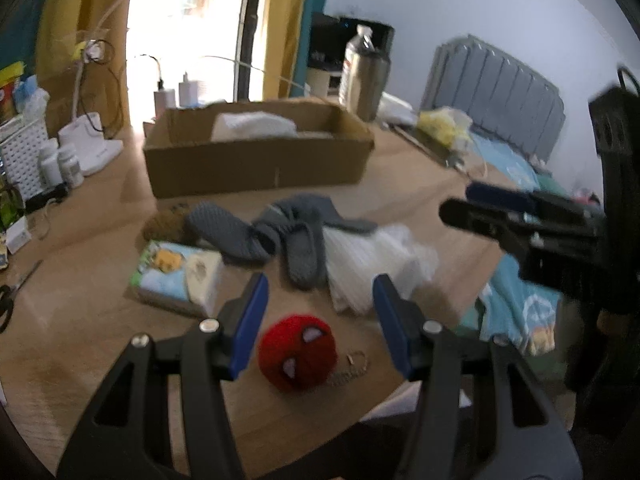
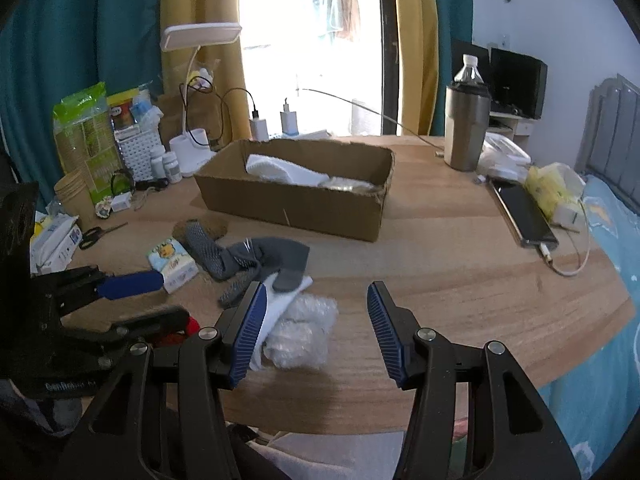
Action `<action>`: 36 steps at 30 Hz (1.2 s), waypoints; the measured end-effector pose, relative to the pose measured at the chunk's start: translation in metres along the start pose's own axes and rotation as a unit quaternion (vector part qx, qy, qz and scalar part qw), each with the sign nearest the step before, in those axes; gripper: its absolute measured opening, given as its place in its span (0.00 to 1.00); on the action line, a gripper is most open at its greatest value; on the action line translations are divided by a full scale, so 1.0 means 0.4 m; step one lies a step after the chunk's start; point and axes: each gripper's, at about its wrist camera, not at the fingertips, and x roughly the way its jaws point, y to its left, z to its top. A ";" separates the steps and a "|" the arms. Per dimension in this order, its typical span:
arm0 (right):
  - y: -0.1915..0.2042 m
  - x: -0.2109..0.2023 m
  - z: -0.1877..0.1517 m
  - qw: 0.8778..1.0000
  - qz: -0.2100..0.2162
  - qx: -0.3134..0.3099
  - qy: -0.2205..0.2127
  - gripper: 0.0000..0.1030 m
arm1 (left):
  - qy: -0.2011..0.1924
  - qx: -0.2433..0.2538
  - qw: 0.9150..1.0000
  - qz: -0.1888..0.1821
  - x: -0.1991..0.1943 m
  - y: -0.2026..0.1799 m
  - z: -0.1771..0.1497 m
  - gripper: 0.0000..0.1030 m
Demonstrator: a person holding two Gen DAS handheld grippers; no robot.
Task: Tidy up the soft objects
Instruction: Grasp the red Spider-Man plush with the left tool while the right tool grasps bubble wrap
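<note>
A red plush ball (image 1: 297,354) with 2 white eye patches is seen at lower centre. Grey knitted socks (image 1: 280,236) are shown mid-frame, a brown cardboard box (image 1: 256,160) above, blue ribbed gripper pads (image 2: 250,336) below.

My left hand-held gripper (image 1: 318,320) hangs with its blue-padded jaws wide apart over the wooden desk (image 1: 80,320), and the round red plush ball with white eyes (image 1: 298,354) lies between them, untouched. Beyond the ball lie grey knitted slippers (image 1: 280,236); behind them stands the open brown cardboard box (image 1: 256,160). My right hand-held gripper (image 1: 460,204) hovers right of the slippers.
</note>
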 end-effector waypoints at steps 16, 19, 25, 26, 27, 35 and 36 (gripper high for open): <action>-0.014 0.084 -0.050 0.999 -0.006 0.016 0.037 0.54 | 0.041 0.027 0.999 0.024 0.046 -0.007 -0.067 0.55; -0.017 0.090 -0.055 0.999 -0.006 0.020 0.041 0.54 | 0.043 0.030 0.998 0.032 0.053 -0.003 -0.070 0.54; -0.017 0.105 -0.064 0.999 -0.003 0.023 0.048 0.54 | 0.045 0.022 0.998 0.040 0.060 0.019 -0.078 0.53; -0.017 0.104 -0.063 0.999 -0.005 0.024 0.045 0.54 | 0.044 0.022 0.998 0.041 0.058 0.020 -0.079 0.53; -0.018 0.104 -0.062 0.999 -0.007 0.028 0.043 0.54 | 0.043 0.021 0.998 0.041 0.057 0.021 -0.079 0.53; -0.010 0.114 -0.060 0.998 0.013 0.035 0.054 0.54 | 0.033 0.022 0.999 0.031 0.046 0.021 -0.076 0.38; -0.004 0.118 -0.061 0.998 0.018 0.034 0.056 0.54 | 0.032 0.022 0.999 0.028 0.045 0.020 -0.076 0.37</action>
